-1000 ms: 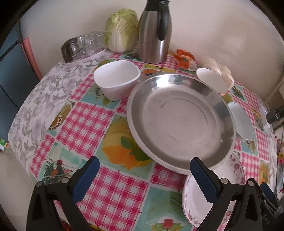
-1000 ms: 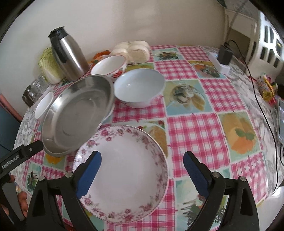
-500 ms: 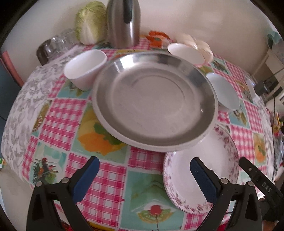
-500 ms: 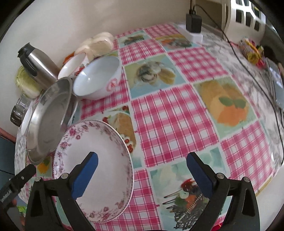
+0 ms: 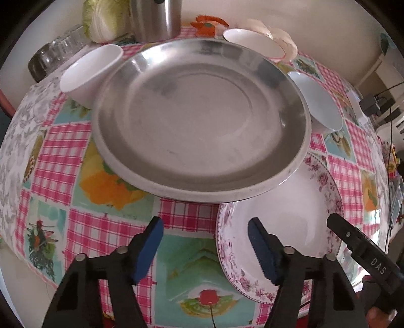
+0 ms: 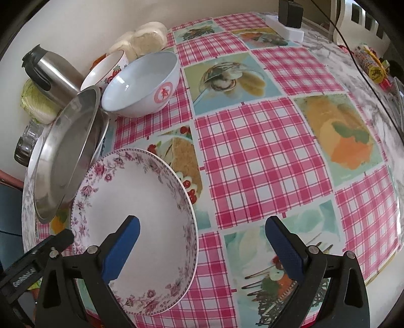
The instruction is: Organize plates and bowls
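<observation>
A large steel plate lies on the checked tablecloth, its near right rim overlapping a floral-rimmed white plate. My left gripper is open and empty just in front of the steel plate's near rim. My right gripper is open and empty, its left finger over the floral plate. The steel plate shows at the left there. A white bowl, a red-patterned bowl and a pale blue bowl stand behind.
A steel thermos, a cabbage and glass jars stand at the back by the wall. Buns lie behind the bowls. A power strip with a cable is at the far right.
My left gripper has moved closer to the steel plate and its fingers have narrowed. My right gripper has moved nearer the floral plate.
</observation>
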